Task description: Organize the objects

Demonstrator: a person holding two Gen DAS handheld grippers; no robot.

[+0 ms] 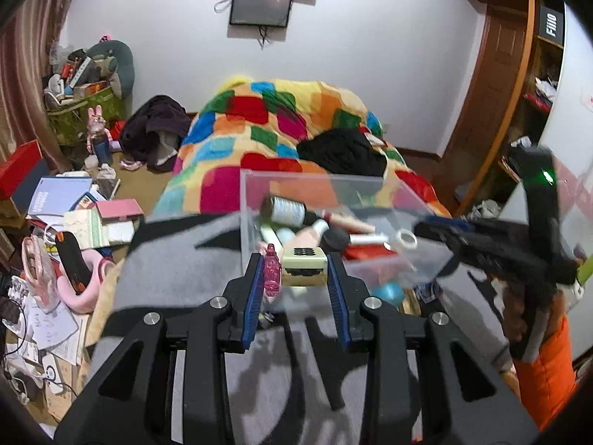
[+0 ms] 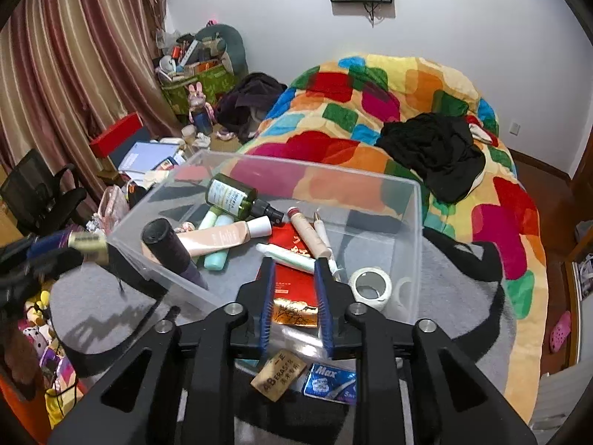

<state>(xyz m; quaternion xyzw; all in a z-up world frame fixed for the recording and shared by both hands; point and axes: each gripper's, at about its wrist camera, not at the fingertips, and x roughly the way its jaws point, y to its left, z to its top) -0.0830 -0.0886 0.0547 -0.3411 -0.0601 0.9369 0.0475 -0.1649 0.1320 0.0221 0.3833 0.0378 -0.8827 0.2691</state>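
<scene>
My left gripper [image 1: 295, 259] is shut on a cream block with black dots [image 1: 304, 269]. A pink translucent trinket [image 1: 272, 274] is squeezed beside the block against the left finger. The gripper hovers in front of a clear plastic box [image 1: 259, 185] on a grey blanket [image 1: 174, 259]. My right gripper [image 2: 295, 261] stands open over the box [image 2: 418, 222] with nothing between its pads. Below it in the box lies a red packet [image 2: 296, 282]. The box also holds a green bottle [image 2: 229, 196], a peach tube [image 2: 222, 237], a tape roll [image 2: 370, 283] and a dark cylinder [image 2: 174, 250].
An eraser [image 2: 278, 380] and a blue packet [image 2: 328, 383] lie on the blanket before the box. Behind is a multicoloured quilt [image 2: 370, 85] with black clothing [image 2: 433, 152]. Books and clutter [image 1: 66, 207] fill the floor at left. An orange sleeve [image 1: 545, 371] shows at right.
</scene>
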